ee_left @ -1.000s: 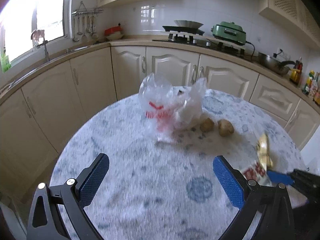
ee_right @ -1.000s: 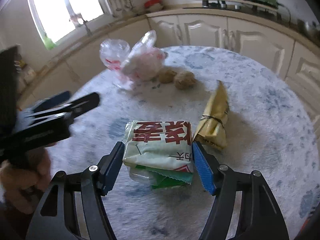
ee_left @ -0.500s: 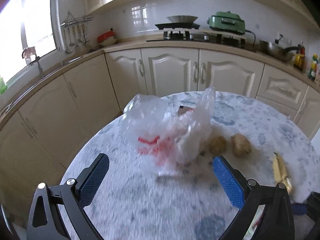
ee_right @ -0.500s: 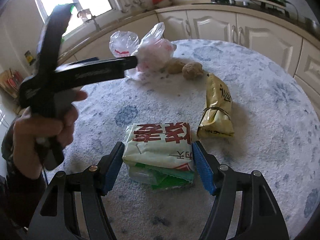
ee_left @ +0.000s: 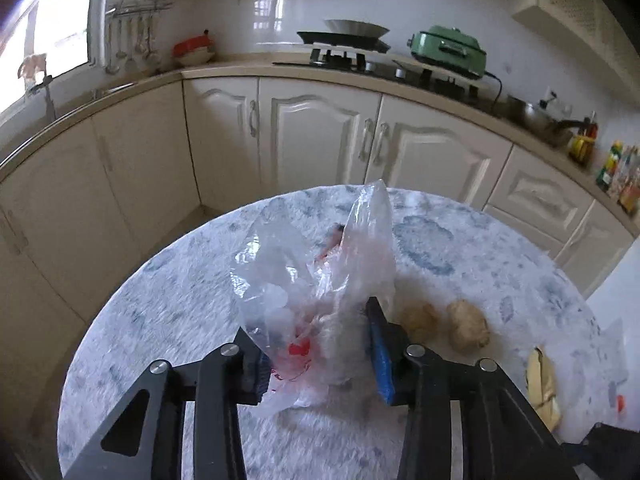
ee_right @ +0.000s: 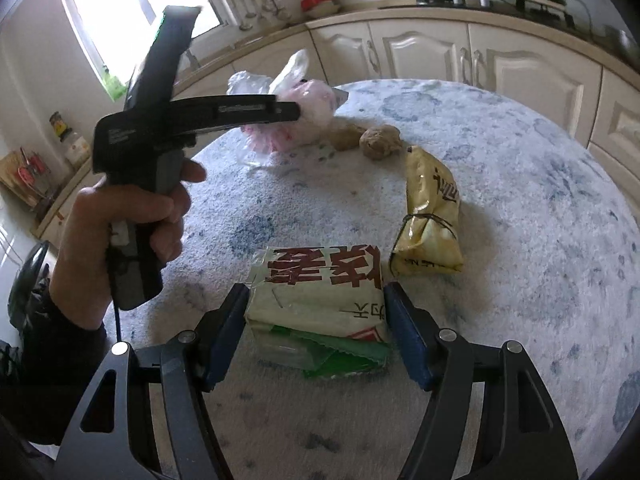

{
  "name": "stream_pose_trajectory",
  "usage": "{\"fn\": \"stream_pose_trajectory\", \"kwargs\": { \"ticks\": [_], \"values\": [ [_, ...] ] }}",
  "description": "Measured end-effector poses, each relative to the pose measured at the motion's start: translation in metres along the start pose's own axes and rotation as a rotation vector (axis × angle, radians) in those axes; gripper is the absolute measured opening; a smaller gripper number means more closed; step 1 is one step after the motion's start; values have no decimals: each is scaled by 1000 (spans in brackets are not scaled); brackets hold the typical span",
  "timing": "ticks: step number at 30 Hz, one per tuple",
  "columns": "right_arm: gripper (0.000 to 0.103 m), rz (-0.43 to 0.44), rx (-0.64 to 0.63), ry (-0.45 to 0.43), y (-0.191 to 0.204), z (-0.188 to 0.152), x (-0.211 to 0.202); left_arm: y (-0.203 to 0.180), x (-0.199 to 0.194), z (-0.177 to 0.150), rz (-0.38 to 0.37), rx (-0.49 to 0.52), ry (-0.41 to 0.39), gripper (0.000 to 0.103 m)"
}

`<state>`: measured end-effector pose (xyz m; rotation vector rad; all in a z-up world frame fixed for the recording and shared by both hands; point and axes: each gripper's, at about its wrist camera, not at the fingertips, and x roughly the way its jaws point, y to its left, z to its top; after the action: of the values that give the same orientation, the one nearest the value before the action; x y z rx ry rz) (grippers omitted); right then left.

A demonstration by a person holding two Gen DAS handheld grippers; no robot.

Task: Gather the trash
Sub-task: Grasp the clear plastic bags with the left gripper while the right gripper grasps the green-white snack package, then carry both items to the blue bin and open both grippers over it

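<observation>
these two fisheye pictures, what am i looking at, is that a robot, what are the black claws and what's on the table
No robot: a person holds a hand-worked gripper in each hand, and each carries a camera looking along its two fingers. The black prongs with blue pads at the bottom of each picture are those fingers.

The left view shows the left gripper with its jaws closing around a clear plastic bag. The right view shows the right gripper clamped on a white packet with red print; further left is the person's left hand holding the other gripper.

On the round table also lie a tied yellow packet and two brown lumps beside the bag, perhaps ginger or potatoes. Kitchen cabinets stand behind.
</observation>
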<state>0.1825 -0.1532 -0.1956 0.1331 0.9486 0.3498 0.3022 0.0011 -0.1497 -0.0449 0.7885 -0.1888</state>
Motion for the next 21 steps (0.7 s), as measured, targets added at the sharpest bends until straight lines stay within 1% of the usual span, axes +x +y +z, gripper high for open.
{"fn": "stream_pose_trajectory", "kwargs": {
  "ticks": [3, 6, 13, 15, 17, 21],
  "values": [
    [70, 4, 17, -17, -1, -6, -10, 0, -16, -15, 3, -12, -22, 36],
    [70, -1, 31, -37, -1, -13, -21, -7, -37, -34, 24, -16, -51, 36],
    [70, -21, 43, -86, 2, -26, -47, -31, -96, -73, -2, -50, -101, 36],
    [70, -27, 45, -109, 3, -28, -58, -35, -119, -87, -8, -50, -120, 36],
    [70, -37, 47, -134, 4, -30, -70, -45, -138, -93, -24, -50, -146, 36],
    [70, -59, 56, -197, 2, -30, -98, -72, -171, -108, -53, -21, -194, 36]
  ]
}}
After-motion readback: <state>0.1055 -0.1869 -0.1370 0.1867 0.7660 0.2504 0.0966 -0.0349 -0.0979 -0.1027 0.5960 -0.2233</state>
